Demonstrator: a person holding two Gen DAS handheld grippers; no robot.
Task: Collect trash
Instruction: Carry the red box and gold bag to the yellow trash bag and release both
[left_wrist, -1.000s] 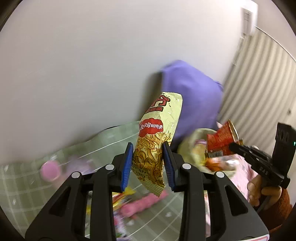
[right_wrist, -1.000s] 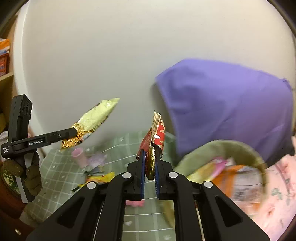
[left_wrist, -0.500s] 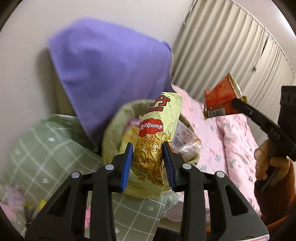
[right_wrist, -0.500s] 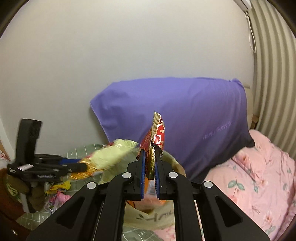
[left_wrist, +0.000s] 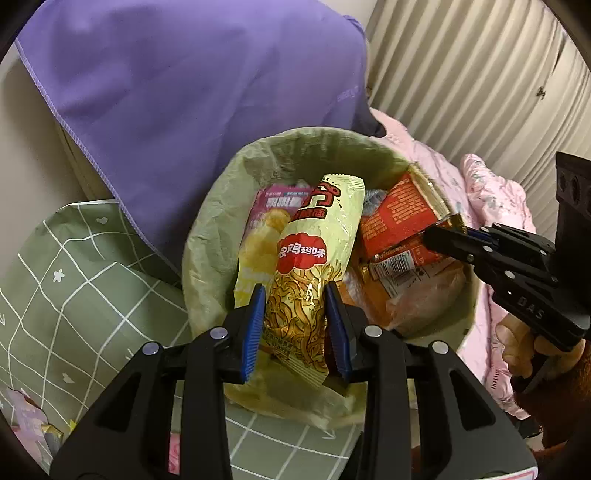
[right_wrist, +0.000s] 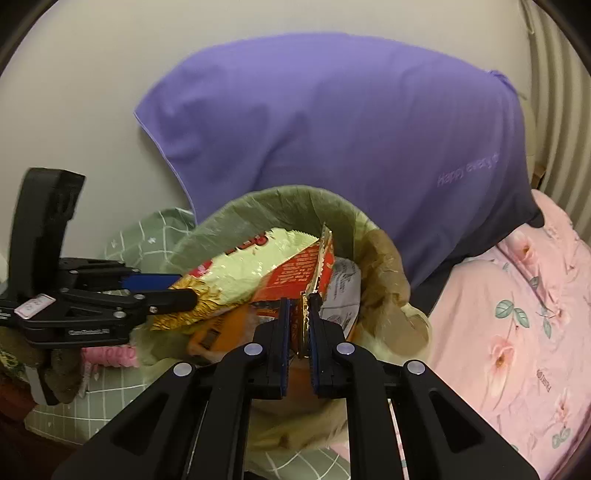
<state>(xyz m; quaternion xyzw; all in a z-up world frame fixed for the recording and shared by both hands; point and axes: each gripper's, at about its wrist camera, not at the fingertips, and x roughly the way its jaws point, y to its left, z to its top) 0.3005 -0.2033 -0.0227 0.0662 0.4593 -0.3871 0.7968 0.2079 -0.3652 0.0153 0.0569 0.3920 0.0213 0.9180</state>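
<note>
Drop step: left gripper (left_wrist: 295, 325) pinching yellow snack bag (left_wrist: 314, 266), right gripper (right_wrist: 299, 325) pinching red wrapper (right_wrist: 295, 277) over lined bin (left_wrist: 218, 206), next both jaws need spreading

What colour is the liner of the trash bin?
Pale green liner, translucent, seen best in the left wrist view.

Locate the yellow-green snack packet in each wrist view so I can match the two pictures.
Left wrist view: the yellow-green snack packet stands centre frame, clamped in the left claw, over the bin.
Right wrist view: the packet lies left of centre, stretching from the left claw's tips toward the red wrapper in the right claw.
Shared landmark: the green-lined bin under both, before the purple cloth.
</note>
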